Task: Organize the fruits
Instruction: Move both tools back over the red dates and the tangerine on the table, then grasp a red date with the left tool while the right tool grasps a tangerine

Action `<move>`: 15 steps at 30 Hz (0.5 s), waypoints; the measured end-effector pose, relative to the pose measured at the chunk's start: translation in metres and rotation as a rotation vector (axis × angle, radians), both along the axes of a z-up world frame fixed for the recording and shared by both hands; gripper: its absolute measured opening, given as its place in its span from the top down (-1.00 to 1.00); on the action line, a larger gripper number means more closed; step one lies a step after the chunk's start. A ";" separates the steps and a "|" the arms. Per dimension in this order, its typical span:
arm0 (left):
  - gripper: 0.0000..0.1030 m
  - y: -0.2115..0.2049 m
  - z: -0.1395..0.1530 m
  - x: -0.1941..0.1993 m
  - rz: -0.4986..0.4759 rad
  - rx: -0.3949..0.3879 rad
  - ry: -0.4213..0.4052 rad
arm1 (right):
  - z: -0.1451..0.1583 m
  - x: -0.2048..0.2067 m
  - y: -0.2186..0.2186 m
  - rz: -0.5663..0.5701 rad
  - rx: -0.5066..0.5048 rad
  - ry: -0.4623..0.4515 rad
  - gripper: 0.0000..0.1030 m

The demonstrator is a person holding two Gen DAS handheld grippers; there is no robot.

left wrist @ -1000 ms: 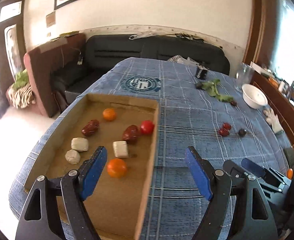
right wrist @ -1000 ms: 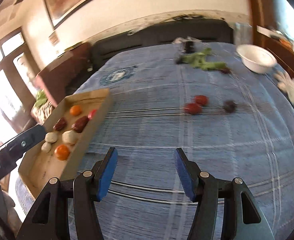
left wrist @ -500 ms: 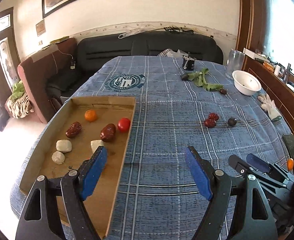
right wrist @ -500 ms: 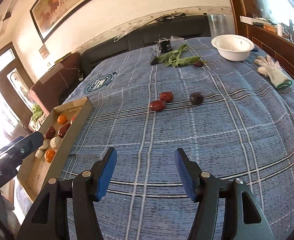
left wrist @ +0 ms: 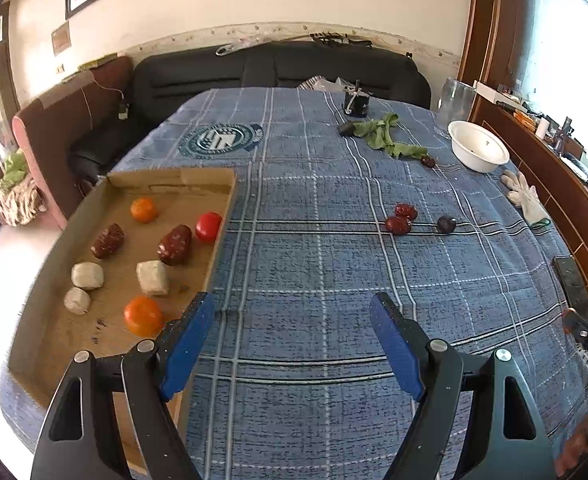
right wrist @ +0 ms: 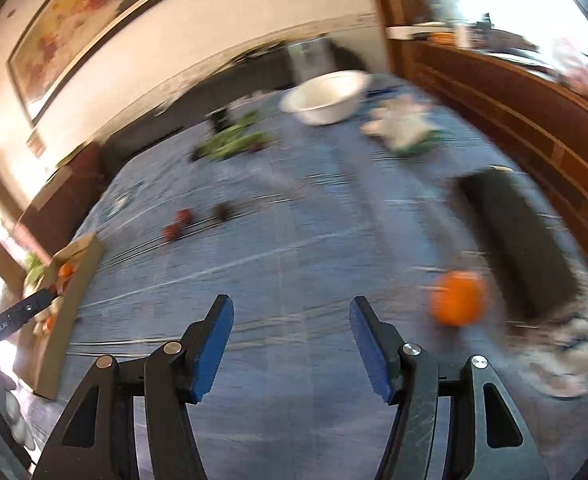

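Here, the shallow brown cardboard tray (left wrist: 230,190) is seen at the near-left edge of the blue plaid tablecloth (left wrist: 313,264). Inside it are held two round orange tangerines (left wrist: 143,316), one at the far end and one at the near end, a shiny red tomato (left wrist: 208,226) against the right wall, two oblong dark-red dates (left wrist: 175,244) whose long axes run diagonally toward the far right, and three pale whitish lumps (left wrist: 152,277). The white round bowl (left wrist: 479,152) far right of the tray is seen from the side, its inside not shown.

Right of the tray, on the cloth, two small red fruits (left wrist: 401,219) and a dark plum-like fruit (left wrist: 446,224) are laid in a short row.

The left gripper (left wrist: 294,336) is held spread wide above the cloth just right of the tray, gripping nothing. The right gripper (right wrist: 292,340) is likewise spread and empty.

Only in the blurred right wrist view is a loose orange tangerine (right wrist: 458,299) shown, well right of the tray, beside a long black rectangular object (right wrist: 521,240).
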State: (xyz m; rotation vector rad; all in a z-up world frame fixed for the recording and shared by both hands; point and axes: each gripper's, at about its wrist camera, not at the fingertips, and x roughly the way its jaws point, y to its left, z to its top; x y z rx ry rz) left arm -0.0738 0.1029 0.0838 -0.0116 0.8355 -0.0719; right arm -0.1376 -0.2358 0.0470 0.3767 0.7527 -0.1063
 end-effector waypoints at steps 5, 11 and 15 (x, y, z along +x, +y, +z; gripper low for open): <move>-0.54 -0.012 -0.014 0.010 -0.028 -0.051 0.049 | -0.002 -0.024 -0.049 -0.127 -0.015 0.034 -0.26; -0.54 -0.036 -0.026 0.014 -0.079 -0.051 0.090 | -0.016 -0.014 -0.060 -0.118 0.022 0.075 -0.26; -0.54 -0.040 -0.029 0.015 -0.087 -0.045 0.101 | -0.024 0.004 -0.055 -0.098 -0.019 0.103 -0.21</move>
